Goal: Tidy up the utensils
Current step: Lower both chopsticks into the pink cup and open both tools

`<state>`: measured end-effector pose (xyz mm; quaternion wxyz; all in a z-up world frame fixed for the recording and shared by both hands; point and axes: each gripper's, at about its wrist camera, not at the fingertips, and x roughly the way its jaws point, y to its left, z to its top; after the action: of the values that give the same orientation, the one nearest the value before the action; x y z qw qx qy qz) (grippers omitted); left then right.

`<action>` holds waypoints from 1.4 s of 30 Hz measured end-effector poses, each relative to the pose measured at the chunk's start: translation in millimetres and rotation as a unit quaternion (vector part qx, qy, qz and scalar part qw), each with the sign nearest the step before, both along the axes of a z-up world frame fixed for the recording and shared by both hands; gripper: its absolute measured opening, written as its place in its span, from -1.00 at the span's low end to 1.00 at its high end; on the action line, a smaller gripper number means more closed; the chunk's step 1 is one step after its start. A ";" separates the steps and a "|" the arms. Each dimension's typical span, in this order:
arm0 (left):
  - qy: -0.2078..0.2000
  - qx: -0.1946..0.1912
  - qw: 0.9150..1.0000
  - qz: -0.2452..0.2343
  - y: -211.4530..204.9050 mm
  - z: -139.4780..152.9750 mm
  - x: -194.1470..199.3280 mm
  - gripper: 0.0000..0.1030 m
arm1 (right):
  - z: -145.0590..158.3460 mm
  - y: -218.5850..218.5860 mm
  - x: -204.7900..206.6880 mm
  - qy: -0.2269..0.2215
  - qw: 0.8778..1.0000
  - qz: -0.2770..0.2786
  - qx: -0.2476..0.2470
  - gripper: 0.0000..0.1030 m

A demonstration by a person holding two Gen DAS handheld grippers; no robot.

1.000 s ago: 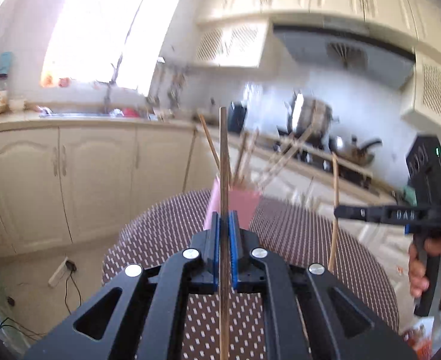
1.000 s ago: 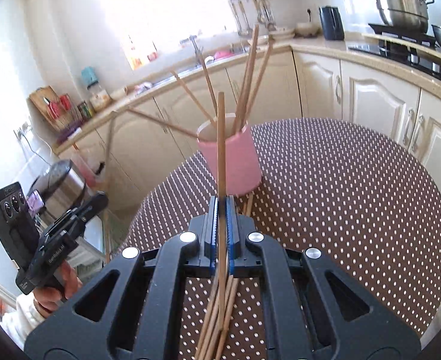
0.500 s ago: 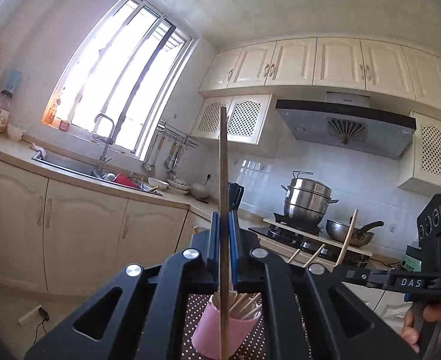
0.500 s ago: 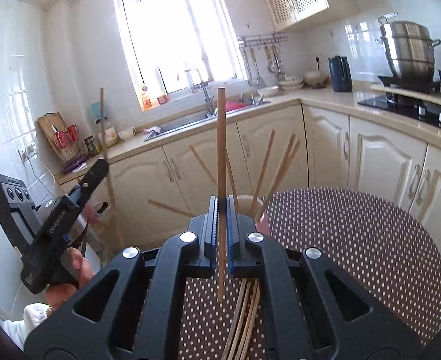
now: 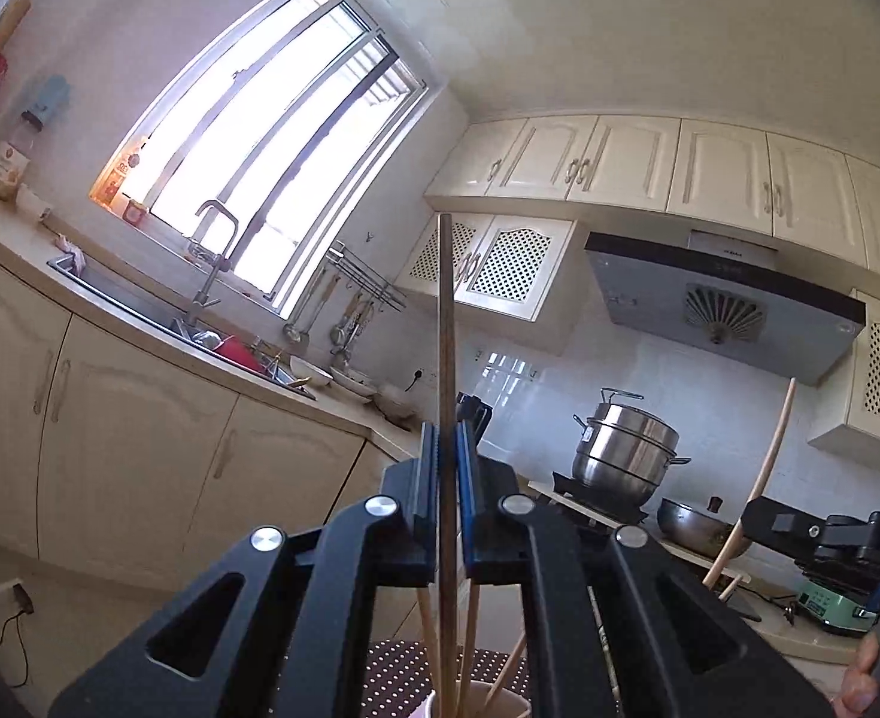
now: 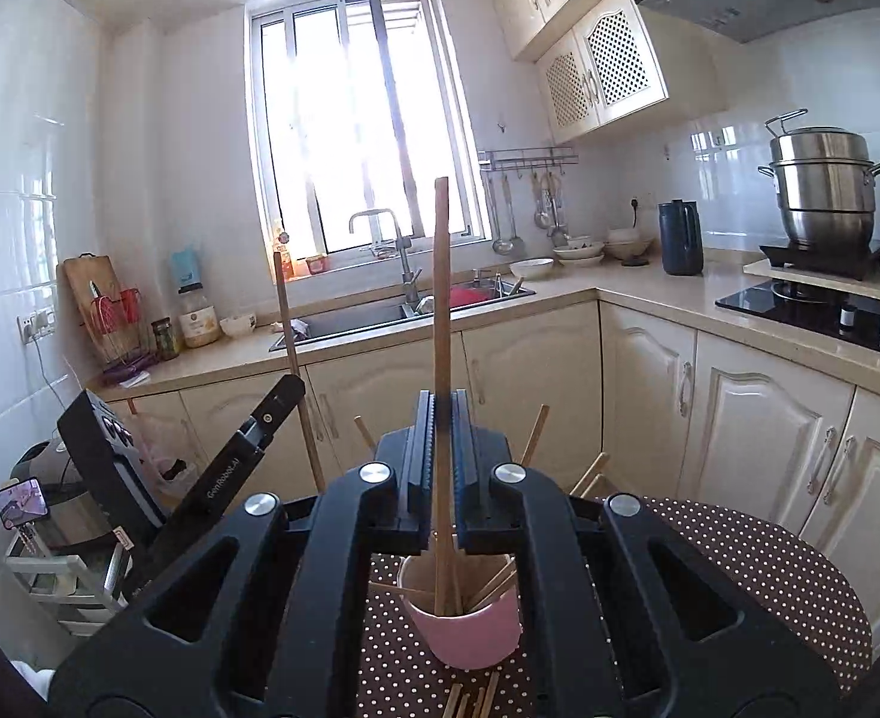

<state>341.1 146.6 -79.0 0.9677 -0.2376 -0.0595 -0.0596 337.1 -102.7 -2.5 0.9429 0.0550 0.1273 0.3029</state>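
Pink and round, the cup (image 6: 467,622) sits on the brown table with white dots (image 6: 757,574), and lots of wooden chopsticks (image 6: 491,589) already stand inside it, leaning every which way. The right gripper (image 6: 442,455) is closed tight on one chopstick (image 6: 440,323). That stick stands almost straight up, and its bottom end goes down inside the cup. The left gripper (image 5: 447,478) is also closed tight on a darker chopstick (image 5: 447,359), held straight up too. Its bottom end comes down by the rim of the cup (image 5: 476,700), but I cannot tell if it is inside. More loose chopsticks (image 6: 470,703) lie flat on the table, just in front of the cup. Behind all this is a kitchen with a sink (image 6: 374,314), a window (image 6: 362,119), and a shiny steel pot (image 6: 823,179) on the stove.
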 end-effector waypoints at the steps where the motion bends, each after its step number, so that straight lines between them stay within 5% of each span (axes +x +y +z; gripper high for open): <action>1: -0.002 0.000 1.000 0.000 -1.6 -0.5 4.6 -0.88 | 1.2 0.2 1.5 -0.004 1.000 0.000 0.002 -0.89; 17: -0.013 0.012 1.000 -0.015 -21.8 -7.3 25.8 -0.88 | -22.2 13.1 18.1 0.009 1.000 0.002 -0.023 -0.89; 32: 0.042 0.032 0.997 -0.061 -22.6 -18.1 20.5 -0.88 | -38.6 20.0 11.5 0.039 0.998 0.011 -0.040 -0.89; 36: 0.057 0.051 0.995 -0.060 -24.9 -20.3 12.4 -0.41 | -43.8 21.2 10.1 0.049 0.998 0.007 -0.044 -0.89; 42: 0.072 0.058 0.994 -0.057 -20.6 -17.4 -2.5 -0.19 | -48.4 21.3 7.8 0.060 0.997 -0.007 -0.049 -0.88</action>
<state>338.6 126.0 -96.4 0.9767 -0.1874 0.0272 -0.1010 344.9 -81.4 -50.9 0.9373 0.0278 0.1979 0.2856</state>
